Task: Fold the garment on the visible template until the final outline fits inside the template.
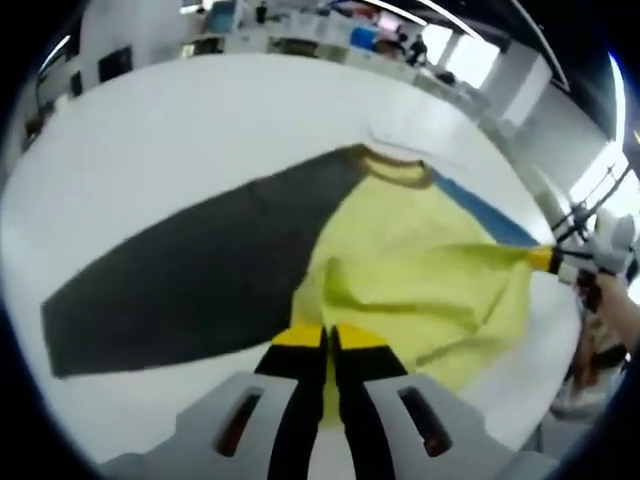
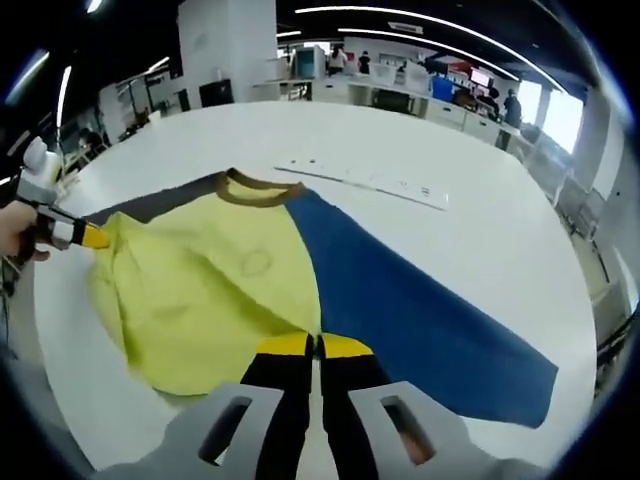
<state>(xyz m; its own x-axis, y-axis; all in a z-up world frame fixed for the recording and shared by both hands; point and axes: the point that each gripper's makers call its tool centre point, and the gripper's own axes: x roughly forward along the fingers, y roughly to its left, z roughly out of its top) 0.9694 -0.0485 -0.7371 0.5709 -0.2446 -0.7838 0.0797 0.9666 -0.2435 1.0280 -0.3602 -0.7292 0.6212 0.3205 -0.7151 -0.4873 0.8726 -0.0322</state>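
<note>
A garment lies on the white table, with a yellow body (image 1: 400, 240) (image 2: 200, 280), a brown collar (image 1: 395, 170) (image 2: 255, 190), a dark grey sleeve (image 1: 190, 270) and a blue sleeve (image 2: 410, 300). My left gripper (image 1: 325, 338) is shut on the yellow hem beside the grey sleeve; it also appears in the right gripper view (image 2: 95, 238), pinching a lifted yellow corner. My right gripper (image 2: 318, 346) is shut on the hem where yellow meets blue, and appears in the left gripper view (image 1: 545, 260) pulling the cloth taut. A thin clear template sheet (image 2: 370, 180) lies beyond the collar.
The white table (image 1: 180, 130) (image 2: 480, 210) spreads wide around the garment. A person's hand (image 2: 15, 232) holds the left gripper at the table's edge. Desks, shelves and people stand far behind the table.
</note>
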